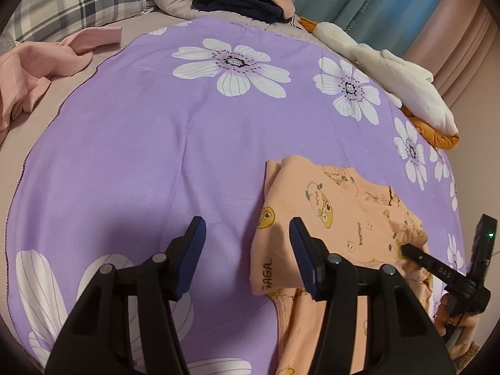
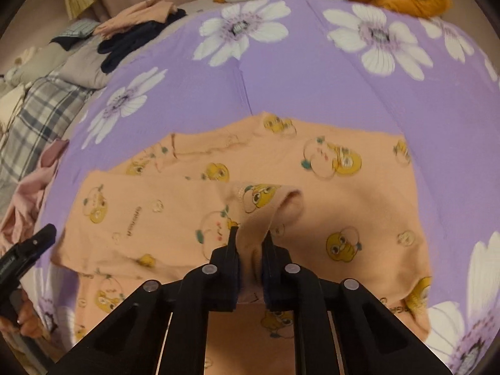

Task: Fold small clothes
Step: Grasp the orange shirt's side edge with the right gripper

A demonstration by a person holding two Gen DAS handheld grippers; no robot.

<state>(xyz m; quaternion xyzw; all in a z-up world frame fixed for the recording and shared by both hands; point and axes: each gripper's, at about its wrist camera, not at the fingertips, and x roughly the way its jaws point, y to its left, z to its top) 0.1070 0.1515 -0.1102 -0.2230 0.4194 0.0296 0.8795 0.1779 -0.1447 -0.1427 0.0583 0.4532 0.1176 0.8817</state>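
Observation:
A small peach garment (image 1: 343, 212) printed with yellow cartoon ducks lies partly folded on a purple flowered sheet (image 1: 156, 125). My left gripper (image 1: 247, 237) hovers open over the sheet. Its right finger (image 1: 300, 250) is above the garment's left edge, and nothing is pinched. In the right wrist view my right gripper (image 2: 251, 237) is shut on a raised fold of the peach garment (image 2: 312, 168), with cloth bunched between the pads. The right gripper (image 1: 406, 248) also shows at the garment's right side, and the left gripper (image 2: 43, 234) shows at the lower left.
A pink garment (image 1: 28, 72) lies crumpled at the left. Dark and peach clothes (image 1: 237, 0) are stacked at the far end by a plaid pillow (image 1: 72, 0). A white and orange plush toy (image 1: 406, 75) lies along the right edge near a curtain.

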